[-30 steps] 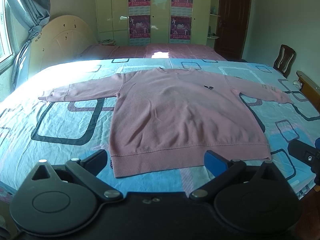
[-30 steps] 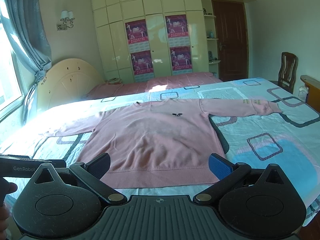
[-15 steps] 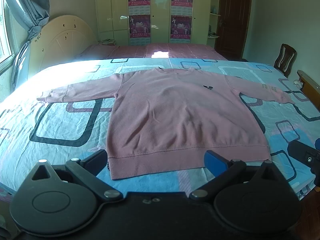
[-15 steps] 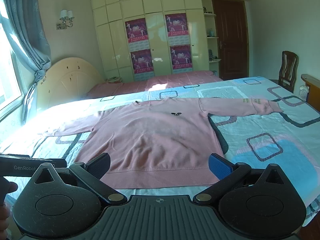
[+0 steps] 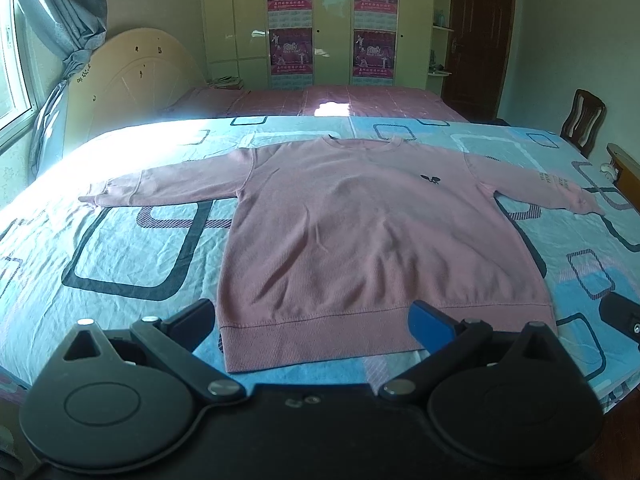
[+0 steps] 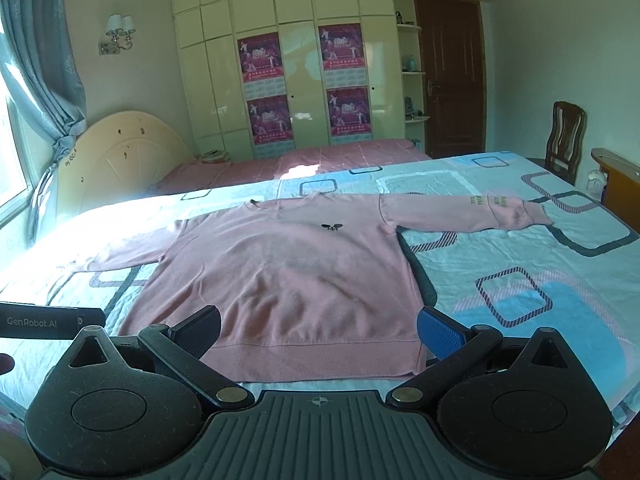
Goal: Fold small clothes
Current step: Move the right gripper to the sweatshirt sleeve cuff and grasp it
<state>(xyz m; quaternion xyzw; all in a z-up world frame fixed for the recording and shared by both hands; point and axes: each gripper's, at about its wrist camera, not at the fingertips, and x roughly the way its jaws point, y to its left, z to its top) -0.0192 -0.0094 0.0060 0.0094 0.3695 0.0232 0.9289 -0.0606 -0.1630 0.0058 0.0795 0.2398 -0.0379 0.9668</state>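
Note:
A pink long-sleeved sweatshirt lies flat and face up on the bed, both sleeves spread out, hem toward me. It also shows in the right wrist view. My left gripper is open and empty, hovering over the hem near its left corner. My right gripper is open and empty, hovering over the hem toward its right corner. The left gripper's body shows at the left edge of the right wrist view, and the right gripper's body at the right edge of the left wrist view.
The bed has a light blue sheet with square patterns. A second bed with a pink cover stands behind it. A wooden chair and a wooden headboard are at the right. A wardrobe and a door are at the back.
Both grippers have edged slightly forward toward the sweatshirt's hem. The sweatshirt has not moved, and both grippers stay open.

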